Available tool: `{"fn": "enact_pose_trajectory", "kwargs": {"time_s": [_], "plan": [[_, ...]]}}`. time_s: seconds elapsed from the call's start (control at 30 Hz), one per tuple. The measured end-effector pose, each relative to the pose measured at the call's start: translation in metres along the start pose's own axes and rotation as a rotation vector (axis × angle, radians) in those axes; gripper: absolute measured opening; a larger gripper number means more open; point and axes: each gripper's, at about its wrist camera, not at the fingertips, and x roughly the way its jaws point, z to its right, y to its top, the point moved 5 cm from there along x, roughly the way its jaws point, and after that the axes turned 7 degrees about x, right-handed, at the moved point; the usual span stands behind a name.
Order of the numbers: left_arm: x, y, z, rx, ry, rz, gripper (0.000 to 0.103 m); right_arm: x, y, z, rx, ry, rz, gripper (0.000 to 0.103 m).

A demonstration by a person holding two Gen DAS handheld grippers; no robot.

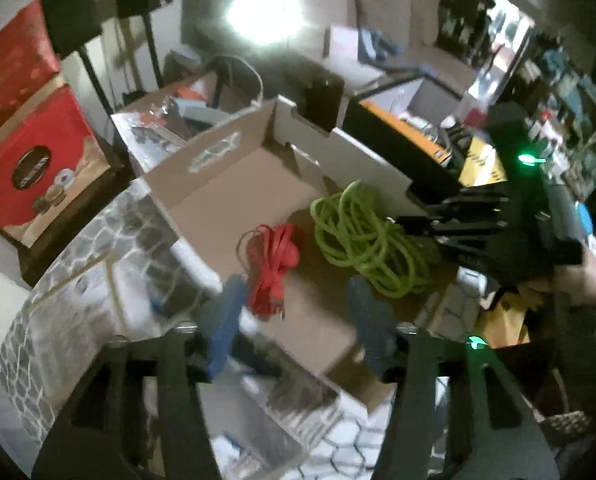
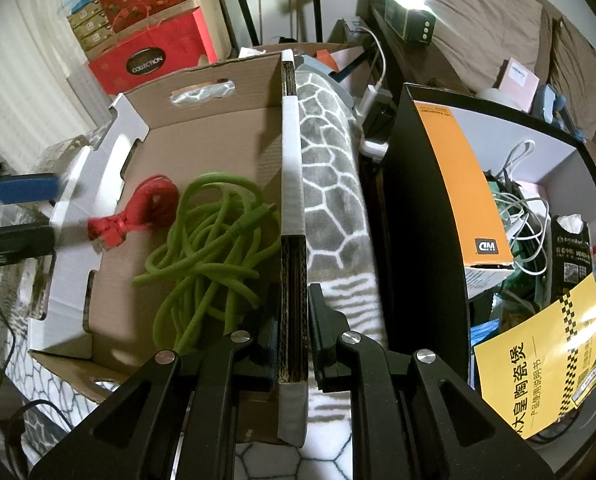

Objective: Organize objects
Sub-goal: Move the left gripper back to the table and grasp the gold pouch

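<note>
Left tool (image 1: 294,312): open, empty, above red cable (image 1: 272,268), apparently just dropped in box (image 1: 226,196).
Right tool (image 2: 294,344): clamped on box wall (image 2: 292,184), likely steadying it.
Green cable (image 2: 210,248): mid-frame in box.

I see the open cardboard box (image 2: 218,128) sitting on the grey patterned blanket, its brown floor mostly bare and its flaps white on the outside. On that floor lies the red cable (image 1: 272,264), bundled tight into a flat bow-like hank, near the box's left wall in the right wrist view. Just beside it, nearer the opposite wall, the green cable (image 2: 214,244) sprawls in a loose, tangled coil.
</note>
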Motion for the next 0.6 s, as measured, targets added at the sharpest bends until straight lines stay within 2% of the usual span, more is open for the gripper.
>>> {"fn": "enact_pose_trajectory", "kwargs": {"time_s": [0.13, 0.3, 0.47, 0.6], "plan": [[-0.022, -0.032, -0.013, -0.064, 0.015, 0.016, 0.063, 0.000, -0.001, -0.001, -0.004, -0.004, -0.002, 0.013], [-0.035, -0.081, -0.048, -0.168, 0.106, -0.008, 0.063, 0.000, -0.001, -0.002, -0.004, -0.004, -0.002, 0.014], [-0.037, -0.125, -0.079, -0.289, 0.155, -0.046, 0.064, 0.000, -0.002, -0.003, -0.005, -0.003, -0.003, 0.014], [-0.041, -0.146, -0.091, -0.381, 0.123, -0.021, 0.064, -0.001, -0.002, -0.003, -0.004, -0.004, -0.003, 0.014]]}}
